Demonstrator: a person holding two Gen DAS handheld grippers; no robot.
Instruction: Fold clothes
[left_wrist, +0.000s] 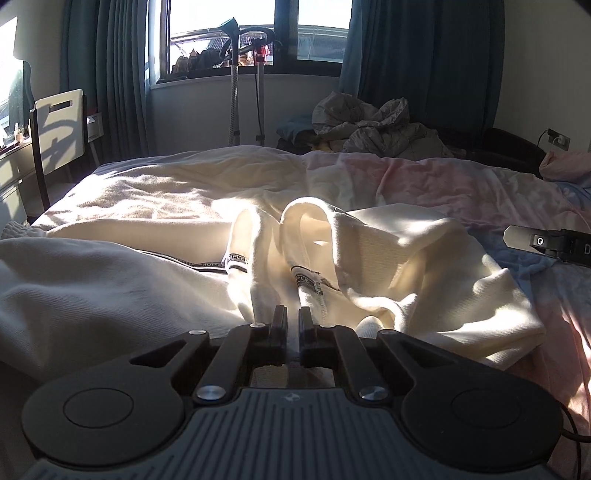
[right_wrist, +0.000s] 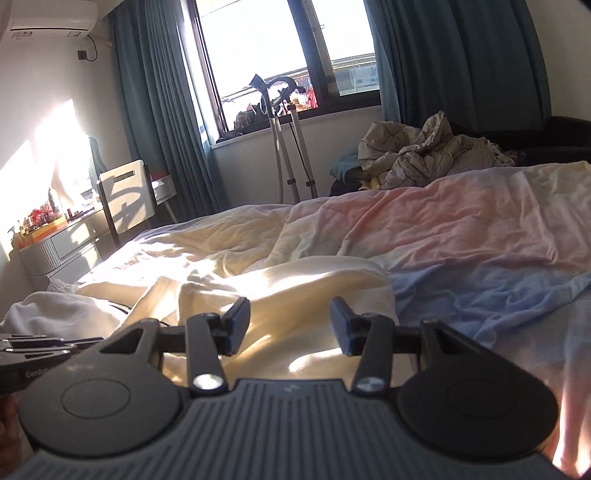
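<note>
The black trim band (left_wrist: 236, 263) on the cream garment (left_wrist: 369, 266) carries white capitals that read in part "MPLE", and the flat stretch of the same band at nine o'clock from it shows "NOT". At the three o'clock edge of the left wrist view, the right claw (left_wrist: 546, 242) shows a "D". In the right wrist view, the left claw (right_wrist: 26, 363) at nine o'clock reads "GenRob", then is cut off.

My left gripper (left_wrist: 292, 321) and right gripper (right_wrist: 290, 325) are matte black linkages with silver pivot screws on grey ribbed housings; round black discs flank each (right pads (right_wrist: 339, 325) look blue-edged).
</note>
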